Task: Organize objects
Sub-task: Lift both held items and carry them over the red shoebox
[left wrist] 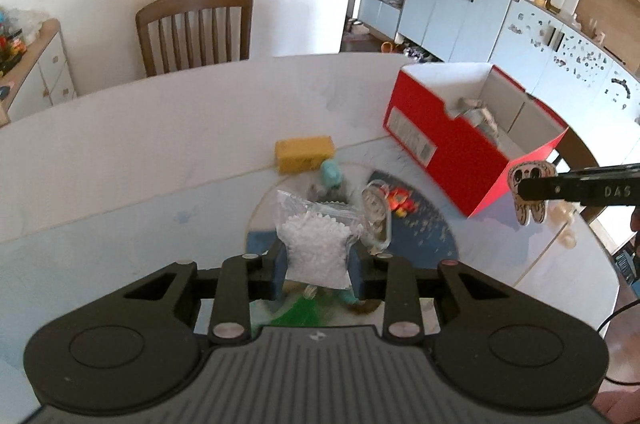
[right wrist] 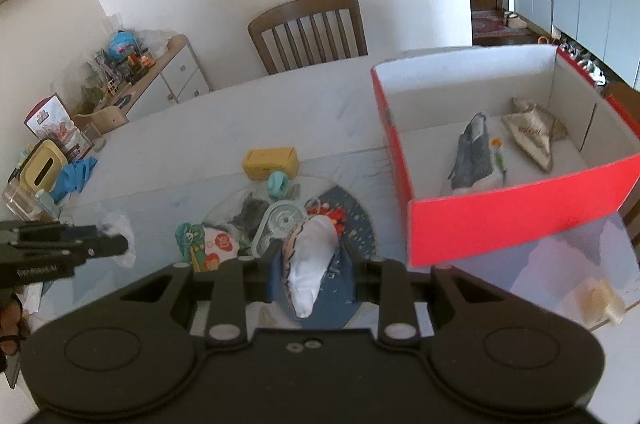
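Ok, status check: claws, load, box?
Left claw shut on bead bag. Right claw shut on flat toy. Red box open, nothing blocking.

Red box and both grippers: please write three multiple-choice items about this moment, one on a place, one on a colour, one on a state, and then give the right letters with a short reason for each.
1. Where is the yellow block?
A. inside the red box
B. on the table, outside the box
C. on the chair

2. What colour are the outer walls of the box?
A. red
B. green
C. black

3. What is the left gripper doing?
A. open, holding nothing
B. shut on a bag of white beads
C. shut on the yellow block

Answers:
1 B: the block lies on the table left of the box.
2 A: the outer walls are red, the inside white.
3 B: the fingers press the bag of white beads from both sides.
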Tool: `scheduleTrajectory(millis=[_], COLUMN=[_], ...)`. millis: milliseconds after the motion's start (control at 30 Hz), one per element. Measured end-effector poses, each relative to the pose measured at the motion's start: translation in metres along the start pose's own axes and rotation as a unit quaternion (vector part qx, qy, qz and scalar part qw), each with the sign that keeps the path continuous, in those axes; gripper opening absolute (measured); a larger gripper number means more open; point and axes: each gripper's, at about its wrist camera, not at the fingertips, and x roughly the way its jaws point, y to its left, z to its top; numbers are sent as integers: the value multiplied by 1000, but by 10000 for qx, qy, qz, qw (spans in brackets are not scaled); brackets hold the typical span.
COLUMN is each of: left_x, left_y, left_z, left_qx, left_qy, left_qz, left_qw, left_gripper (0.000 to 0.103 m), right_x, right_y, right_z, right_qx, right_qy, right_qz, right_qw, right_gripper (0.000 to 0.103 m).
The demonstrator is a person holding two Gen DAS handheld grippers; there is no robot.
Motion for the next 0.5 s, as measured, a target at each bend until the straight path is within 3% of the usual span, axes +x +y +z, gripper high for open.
scheduleTrajectory(millis=[233,500], left_x=[20,58], left_y=[-42,-105], left_z=[33,77], left_qx=[176,504], left_qy=[30,78], left_qz=[-115,-334], left_qw=[9998,9981], left_gripper=[30,30], right_x=[-12,-23], right_y=[-31,-95], right_z=[21,46], right_qx=[-106,-51], right_qy=[-136,-334], right_qz=[-120,-366], right_qw=[9998,9988], right_gripper=[28,28])
